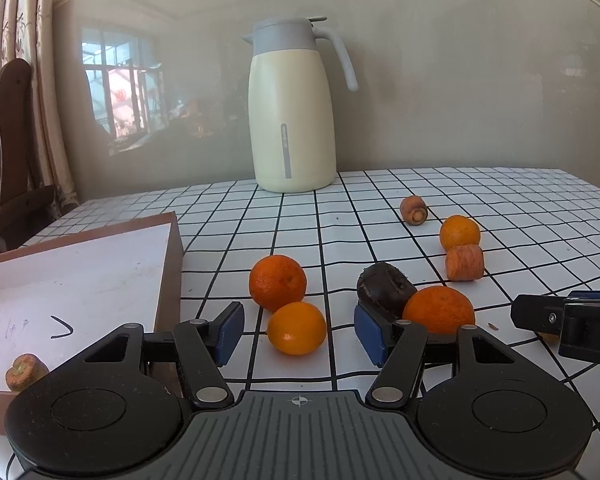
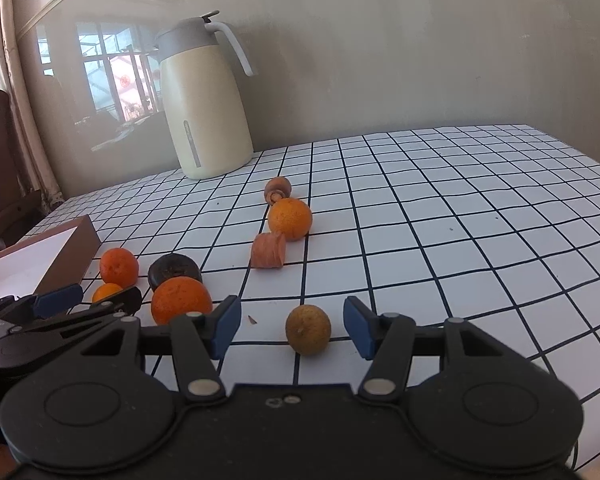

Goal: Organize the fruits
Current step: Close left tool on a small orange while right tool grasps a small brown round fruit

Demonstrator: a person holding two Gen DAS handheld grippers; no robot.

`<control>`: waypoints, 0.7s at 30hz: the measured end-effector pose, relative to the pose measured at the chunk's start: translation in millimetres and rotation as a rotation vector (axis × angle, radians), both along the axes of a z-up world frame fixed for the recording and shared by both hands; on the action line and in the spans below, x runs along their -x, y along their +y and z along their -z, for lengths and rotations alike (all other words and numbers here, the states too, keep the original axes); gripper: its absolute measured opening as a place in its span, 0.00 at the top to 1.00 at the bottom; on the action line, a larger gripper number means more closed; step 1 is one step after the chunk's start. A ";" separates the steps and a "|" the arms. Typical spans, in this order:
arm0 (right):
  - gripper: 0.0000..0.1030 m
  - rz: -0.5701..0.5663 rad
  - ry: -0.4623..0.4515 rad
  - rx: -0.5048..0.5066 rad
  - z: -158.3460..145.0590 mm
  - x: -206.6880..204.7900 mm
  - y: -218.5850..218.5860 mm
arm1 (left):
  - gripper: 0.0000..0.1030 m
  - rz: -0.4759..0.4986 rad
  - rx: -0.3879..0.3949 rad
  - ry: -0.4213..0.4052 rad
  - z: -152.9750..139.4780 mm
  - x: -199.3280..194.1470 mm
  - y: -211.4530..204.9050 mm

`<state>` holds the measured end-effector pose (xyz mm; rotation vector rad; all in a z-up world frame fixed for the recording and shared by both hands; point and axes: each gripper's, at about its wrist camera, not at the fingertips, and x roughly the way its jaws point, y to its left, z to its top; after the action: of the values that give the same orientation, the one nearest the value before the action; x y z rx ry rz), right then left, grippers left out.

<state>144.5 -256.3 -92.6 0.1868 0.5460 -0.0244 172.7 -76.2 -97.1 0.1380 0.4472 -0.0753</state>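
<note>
Both tools angle down, spread: left tool (image 1: 296,330) flanks an orange (image 1: 296,328), right tool (image 2: 291,327) a brownish fruit (image 2: 308,329).

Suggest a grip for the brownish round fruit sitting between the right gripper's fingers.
Grip the brownish fruit across its widest middle, coming in low from the near side. It is round and stands free on the table, already between the right gripper's open pads.
</note>
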 end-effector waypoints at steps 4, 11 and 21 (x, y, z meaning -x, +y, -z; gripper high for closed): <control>0.52 0.000 0.000 -0.003 -0.2 -1.0 -0.5 | 0.46 -0.017 0.029 -0.010 -1.2 0.6 1.0; 0.53 -0.003 0.004 0.000 1.4 -1.3 0.4 | 0.53 -0.061 0.046 -0.010 -1.1 0.7 -1.7; 0.53 -0.012 0.002 0.001 0.7 -0.6 2.1 | 0.53 -0.096 0.082 0.036 5.0 -7.6 -2.2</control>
<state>145.1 -254.3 -93.3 0.1822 0.5488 -0.0129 180.3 -78.4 -102.1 0.0341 0.4849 -0.0018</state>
